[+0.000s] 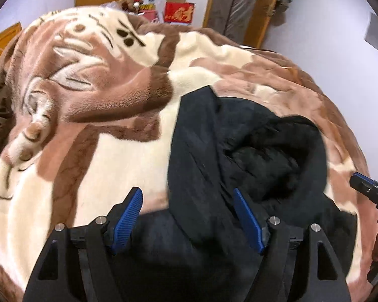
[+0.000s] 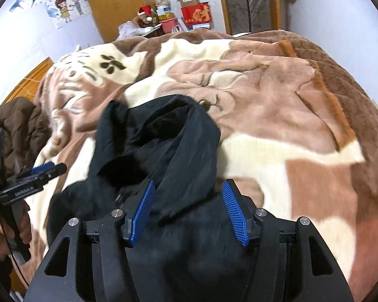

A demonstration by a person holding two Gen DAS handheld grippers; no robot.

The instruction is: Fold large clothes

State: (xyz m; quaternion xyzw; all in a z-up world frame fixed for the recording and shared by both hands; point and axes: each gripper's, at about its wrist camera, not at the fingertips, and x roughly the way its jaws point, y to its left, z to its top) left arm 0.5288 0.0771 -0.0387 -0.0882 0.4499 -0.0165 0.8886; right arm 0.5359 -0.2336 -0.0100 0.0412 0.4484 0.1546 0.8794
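The bulky black padded jacket (image 1: 242, 151) on the plush brown-and-cream blanket (image 1: 93, 130) looks soft, limp and slippery, best pinched at a hem or cuff, with the left hand-held gripper (image 1: 187, 216) and the right hand-held gripper (image 2: 189, 211) both spread, pinching nothing.

Home bedroom: plush blanket (image 1: 128, 80) on bed, wall stickers (image 2: 68, 7), stacked boxes (image 2: 196, 12).

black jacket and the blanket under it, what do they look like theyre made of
The black jacket looks like smooth woven synthetic, perhaps nylon or polyester: matte, with crisp creases; its lining looks darker and fuzzier, possibly fleece. The blanket looks like thick plush fleece: a soft raised pile with a slight sheen and a carved pattern.
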